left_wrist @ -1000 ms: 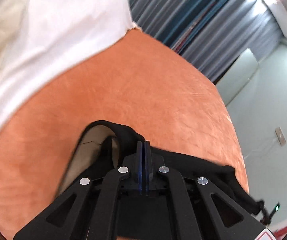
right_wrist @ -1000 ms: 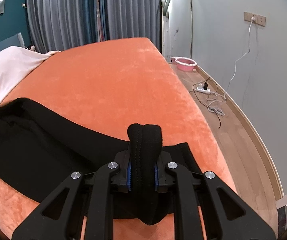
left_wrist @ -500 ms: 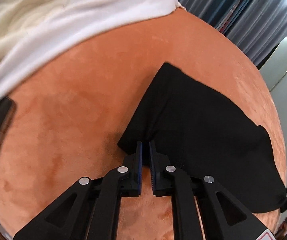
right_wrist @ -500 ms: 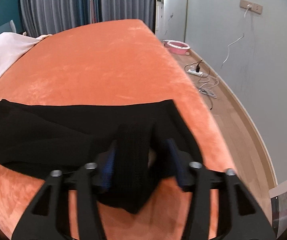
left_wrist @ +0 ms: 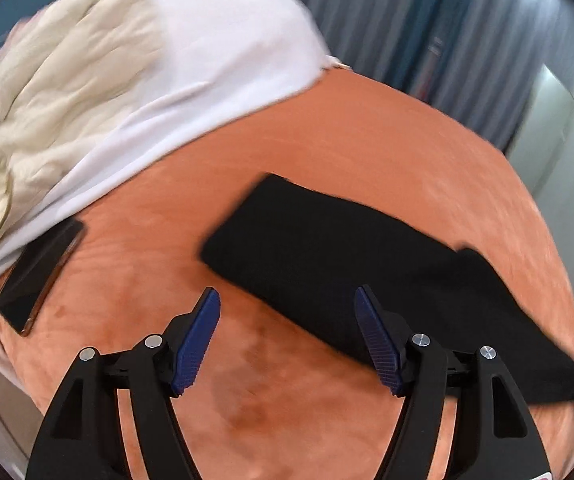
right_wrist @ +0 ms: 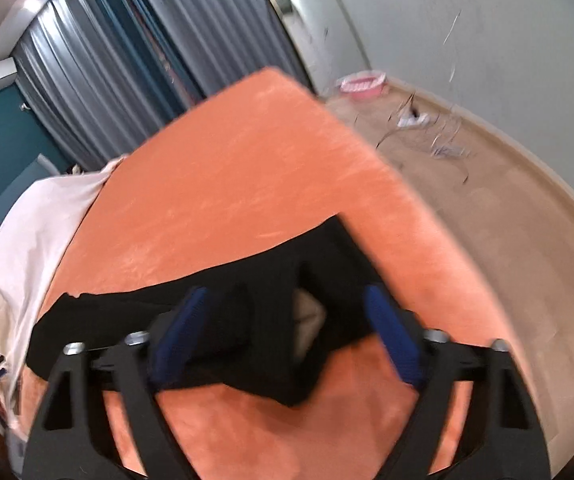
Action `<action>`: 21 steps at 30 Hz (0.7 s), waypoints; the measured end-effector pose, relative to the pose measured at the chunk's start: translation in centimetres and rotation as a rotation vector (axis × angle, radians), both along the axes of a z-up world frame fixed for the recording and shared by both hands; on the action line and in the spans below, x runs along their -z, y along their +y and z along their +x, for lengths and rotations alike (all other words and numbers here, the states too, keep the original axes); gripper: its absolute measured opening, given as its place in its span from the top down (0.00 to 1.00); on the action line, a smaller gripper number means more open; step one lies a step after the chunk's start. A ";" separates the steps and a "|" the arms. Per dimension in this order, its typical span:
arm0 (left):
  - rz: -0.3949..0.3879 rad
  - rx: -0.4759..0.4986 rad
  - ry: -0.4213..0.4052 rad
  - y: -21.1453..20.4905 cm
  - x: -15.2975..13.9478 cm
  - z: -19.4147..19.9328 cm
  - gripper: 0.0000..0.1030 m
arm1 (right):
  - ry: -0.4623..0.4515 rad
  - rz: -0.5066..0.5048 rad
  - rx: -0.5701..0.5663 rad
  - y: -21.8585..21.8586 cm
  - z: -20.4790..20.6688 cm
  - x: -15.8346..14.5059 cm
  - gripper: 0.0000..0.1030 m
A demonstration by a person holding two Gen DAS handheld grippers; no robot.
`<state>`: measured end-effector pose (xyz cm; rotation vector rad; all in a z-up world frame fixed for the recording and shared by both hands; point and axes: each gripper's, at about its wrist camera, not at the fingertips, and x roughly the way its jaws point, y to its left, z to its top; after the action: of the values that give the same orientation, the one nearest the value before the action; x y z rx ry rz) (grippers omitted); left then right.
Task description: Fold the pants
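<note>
Only the left view shows a phone (left_wrist: 41,272) at mid-left — left gripper (left_wrist: 287,336) opening, empty. Right gripper (right_wrist: 287,332) is released and closing, its jaws straddling the pants (right_wrist: 255,320).

no text, label, brand, number or sign is showing clearly enough to read in either view.

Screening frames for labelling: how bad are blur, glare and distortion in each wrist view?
Left wrist: motion smear on the white sheet and the edges of the black pants; fingers sharp; glare top right; strong fisheye bowing of the orange bed. Right wrist: heavier blur all over, even the fingers; floor cables streaked; ceiling light glare top left.
</note>
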<state>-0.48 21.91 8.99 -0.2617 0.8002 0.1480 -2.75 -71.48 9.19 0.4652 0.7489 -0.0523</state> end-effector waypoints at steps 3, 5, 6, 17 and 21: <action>0.016 0.058 0.014 -4.2 0.9 0.3 0.35 | 0.130 -0.186 -0.056 2.7 4.4 1.1 0.94; 0.010 0.085 0.025 -5.3 1.4 0.1 0.35 | -0.058 -0.349 -0.115 5.3 4.1 -3.6 0.94; 0.007 0.097 0.031 -6.1 1.4 -0.1 0.35 | -0.175 -0.408 -0.152 6.3 2.9 -6.1 0.94; 0.023 0.234 0.078 -13.6 4.5 -1.7 0.35 | 0.103 -0.667 -0.079 0.0 -3.9 2.3 0.41; -0.001 0.273 0.073 -16.4 4.8 -1.6 0.35 | -0.004 -0.287 -0.040 -2.0 -2.9 -0.8 0.36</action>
<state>-2.06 5.46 4.16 -0.1461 0.9002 -0.1002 -5.64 -73.49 9.97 0.1769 0.7332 -0.1198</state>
